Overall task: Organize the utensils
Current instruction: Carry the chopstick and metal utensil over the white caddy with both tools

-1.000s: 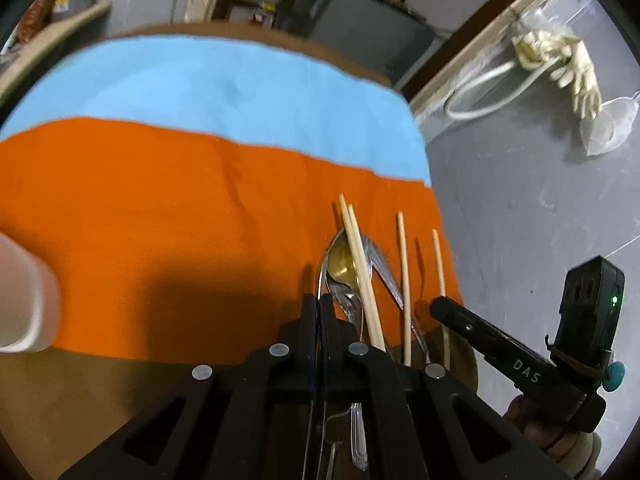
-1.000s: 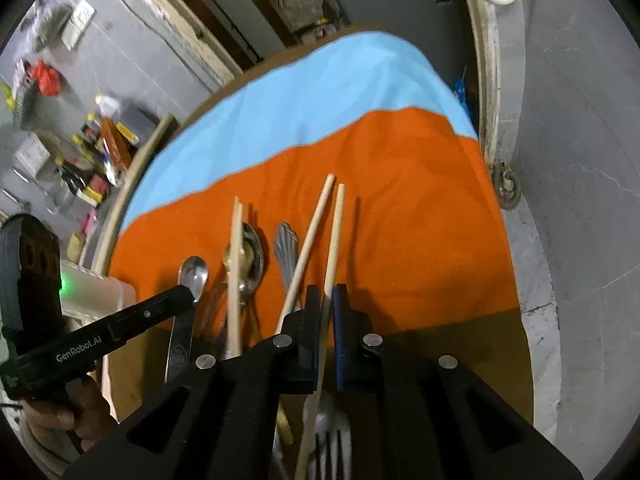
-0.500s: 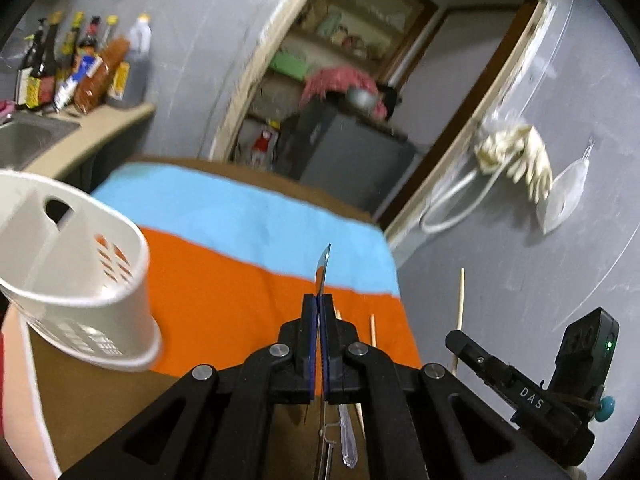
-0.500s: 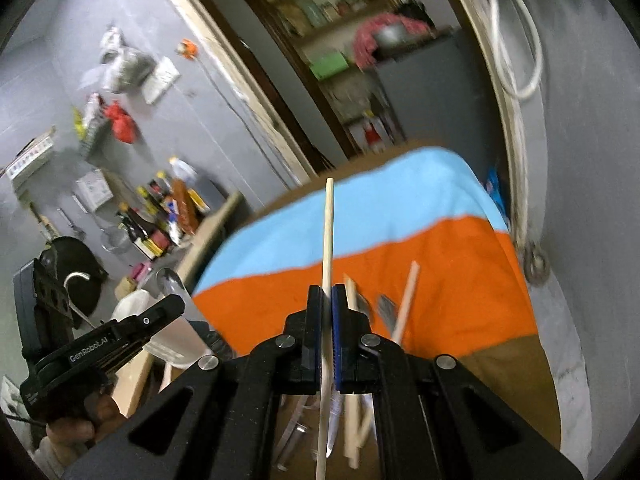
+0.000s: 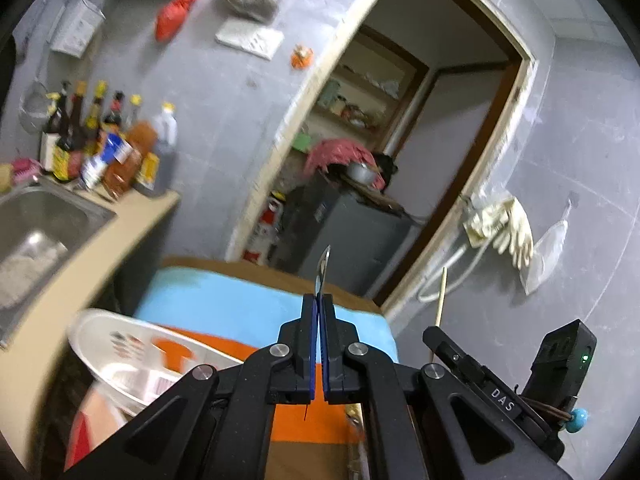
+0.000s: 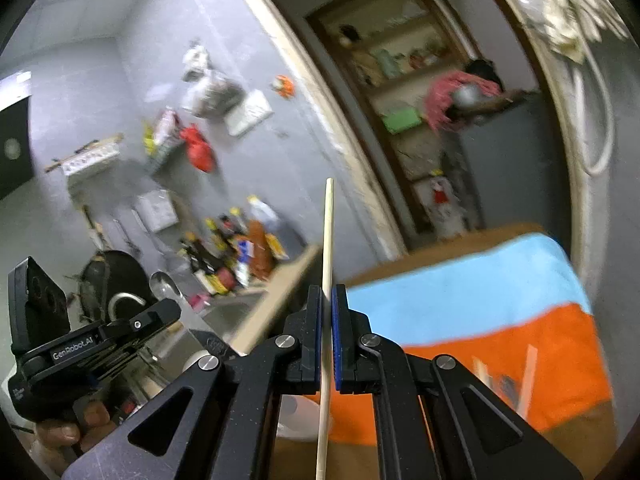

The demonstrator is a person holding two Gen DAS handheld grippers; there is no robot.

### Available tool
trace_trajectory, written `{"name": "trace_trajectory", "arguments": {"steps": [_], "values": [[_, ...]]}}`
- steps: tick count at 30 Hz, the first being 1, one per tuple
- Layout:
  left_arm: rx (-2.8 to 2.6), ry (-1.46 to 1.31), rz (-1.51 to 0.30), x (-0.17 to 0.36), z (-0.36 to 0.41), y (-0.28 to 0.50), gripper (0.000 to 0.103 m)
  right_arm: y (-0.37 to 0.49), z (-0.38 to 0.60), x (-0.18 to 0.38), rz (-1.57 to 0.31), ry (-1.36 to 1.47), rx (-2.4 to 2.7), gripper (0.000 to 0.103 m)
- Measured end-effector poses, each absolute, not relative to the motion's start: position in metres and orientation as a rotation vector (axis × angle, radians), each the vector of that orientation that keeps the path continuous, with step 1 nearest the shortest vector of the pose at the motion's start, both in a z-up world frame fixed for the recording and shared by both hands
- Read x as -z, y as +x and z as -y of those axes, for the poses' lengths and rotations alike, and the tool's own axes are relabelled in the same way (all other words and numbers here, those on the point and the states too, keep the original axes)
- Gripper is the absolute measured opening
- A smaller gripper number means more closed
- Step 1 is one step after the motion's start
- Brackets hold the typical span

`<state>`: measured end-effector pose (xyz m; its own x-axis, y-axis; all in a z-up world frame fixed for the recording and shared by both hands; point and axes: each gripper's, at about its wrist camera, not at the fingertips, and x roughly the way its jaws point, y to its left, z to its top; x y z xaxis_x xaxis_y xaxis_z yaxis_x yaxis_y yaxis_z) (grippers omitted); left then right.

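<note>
Left wrist view: a metal spoon stands edge-on, clamped in the left gripper, up above the white caddy at near left. Right gripper pinches a wooden chopstick upright over the orange-and-blue cloth.

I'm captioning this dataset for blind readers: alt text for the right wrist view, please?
The right gripper is shut on a wooden chopstick pointing upward, lifted above the orange and blue cloth. At lower left, the left gripper holds a metal spoon.
</note>
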<state>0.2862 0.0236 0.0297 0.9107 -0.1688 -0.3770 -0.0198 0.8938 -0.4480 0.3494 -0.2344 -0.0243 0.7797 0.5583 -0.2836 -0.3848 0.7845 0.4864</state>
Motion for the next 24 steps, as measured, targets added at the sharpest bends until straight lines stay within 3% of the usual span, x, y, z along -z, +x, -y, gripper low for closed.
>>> {"name": "trace_trajectory", "arguments": {"steps": [10,24], "values": [[-0.111,-0.416,-0.341,-0.049,-0.116,0.258,0.002,0.365,0.138,-0.002,-0.279,0.403,-0.662,0.004],[-0.144,-0.398,-0.435,0.014,-0.158,0.283,0.002,0.379,0.074,0.048,-0.261,0.26,-0.704,0.004]]}}
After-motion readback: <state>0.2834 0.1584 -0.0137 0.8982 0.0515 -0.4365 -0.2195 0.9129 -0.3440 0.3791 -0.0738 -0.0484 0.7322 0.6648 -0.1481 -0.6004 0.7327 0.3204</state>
